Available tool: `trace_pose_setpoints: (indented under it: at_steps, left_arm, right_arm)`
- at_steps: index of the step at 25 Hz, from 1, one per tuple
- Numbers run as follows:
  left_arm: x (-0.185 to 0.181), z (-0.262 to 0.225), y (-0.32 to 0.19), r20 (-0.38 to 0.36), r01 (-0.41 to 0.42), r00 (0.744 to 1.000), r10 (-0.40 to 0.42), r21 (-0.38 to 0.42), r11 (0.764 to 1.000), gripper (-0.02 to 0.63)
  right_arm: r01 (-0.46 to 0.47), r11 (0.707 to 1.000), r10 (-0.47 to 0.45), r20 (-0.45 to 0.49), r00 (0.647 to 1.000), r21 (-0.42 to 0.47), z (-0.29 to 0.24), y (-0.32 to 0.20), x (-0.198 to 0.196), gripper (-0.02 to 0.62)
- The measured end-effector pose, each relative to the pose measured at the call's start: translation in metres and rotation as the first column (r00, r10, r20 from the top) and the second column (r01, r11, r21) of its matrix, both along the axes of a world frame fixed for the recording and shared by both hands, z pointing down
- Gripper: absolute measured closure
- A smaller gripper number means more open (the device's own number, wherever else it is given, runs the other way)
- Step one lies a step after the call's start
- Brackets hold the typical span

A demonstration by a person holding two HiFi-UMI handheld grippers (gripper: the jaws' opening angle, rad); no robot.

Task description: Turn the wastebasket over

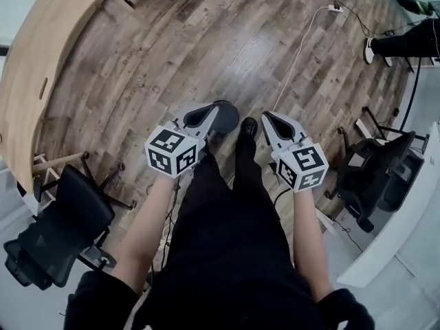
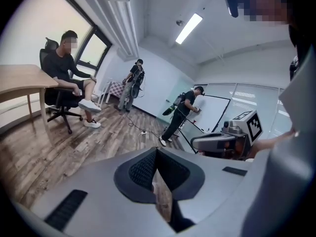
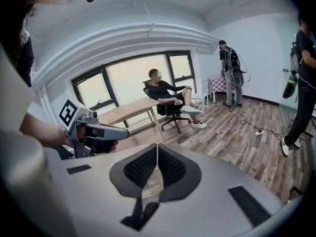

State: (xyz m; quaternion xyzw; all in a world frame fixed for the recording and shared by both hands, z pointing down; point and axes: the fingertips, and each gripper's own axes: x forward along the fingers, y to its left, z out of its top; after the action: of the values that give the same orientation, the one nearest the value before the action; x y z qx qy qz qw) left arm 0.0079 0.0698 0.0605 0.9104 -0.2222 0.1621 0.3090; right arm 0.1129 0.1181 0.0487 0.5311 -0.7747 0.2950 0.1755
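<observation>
Left tongs [image 2: 157,157]: pressed fully together, pad on pad, nothing caught between them.
Right tongs [image 3: 157,154]: likewise closed tight, nothing gripped, only bare floor seen past the pads.
Hands: both are held out in front of the waist, side by side and near each other but apart, with the marker cubes turned up towards the head view.
Aim: both tongs are tipped forward and downward, over the shoe [image 1: 248,126] and the wooden floor [image 1: 227,40].
Forearms: bare, stretched out straight from the body and roughly parallel.
Wastebasket: not to be found in any view, so its place cannot be told.
Progress: judged as not begun; nothing is held or touched, and the basket has yet to be found, reached, gripped and turned over.
Surroundings: an office chair [image 1: 62,232] and a curved tabletop [image 1: 41,60] are seen to the left, with other people further off in the room.
</observation>
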Motion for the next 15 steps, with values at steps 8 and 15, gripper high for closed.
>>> trace_pose_setpoints:
  at_steps: [8,15]
  left_arm:
    - [0.019,0.029,0.004,0.078,0.210,0.976,-0.205,-0.054,0.976,0.590]
    - [0.011,0.091,0.003,0.141,0.368,0.926,-0.352,-0.112,0.923,0.589]
  right_arm:
    - [0.229,0.972,-0.226,0.059,0.972,-0.053,0.029,-0.031,0.024,0.561]
    - [0.418,0.888,-0.406,0.100,0.908,-0.190,0.108,-0.041,0.009,0.561]
